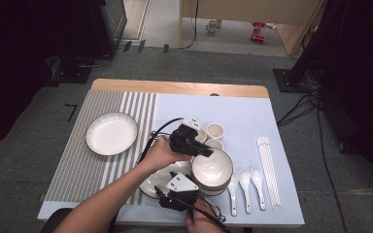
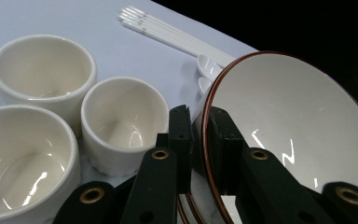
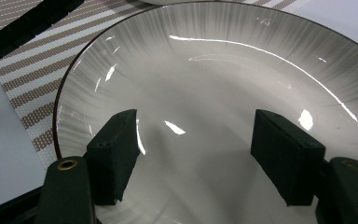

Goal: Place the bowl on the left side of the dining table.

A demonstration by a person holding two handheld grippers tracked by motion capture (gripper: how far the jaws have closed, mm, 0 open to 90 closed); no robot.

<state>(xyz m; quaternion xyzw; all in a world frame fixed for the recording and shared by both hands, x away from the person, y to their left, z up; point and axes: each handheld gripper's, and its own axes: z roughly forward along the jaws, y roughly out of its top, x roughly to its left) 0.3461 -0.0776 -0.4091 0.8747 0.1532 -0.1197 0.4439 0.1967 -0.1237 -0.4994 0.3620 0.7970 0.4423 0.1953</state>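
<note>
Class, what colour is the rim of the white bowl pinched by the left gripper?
Reddish-brown, on the white bowl; clearest in the left gripper view.

Overhead light is falling evenly on the pale blue rectangular table cover (image 1: 252, 116), while the room's left and right edges are sinking into near black. The high view is looking soft and slightly grainy. In the left gripper view, white streaks of glare are lying inside the brown-rimmed white ceramic bowl (image 2: 298, 121), and the nearest black parts are blurring. In the right gripper view, curved highlights are running across the ribbed grey-white glazed plate (image 3: 223, 70).
</note>
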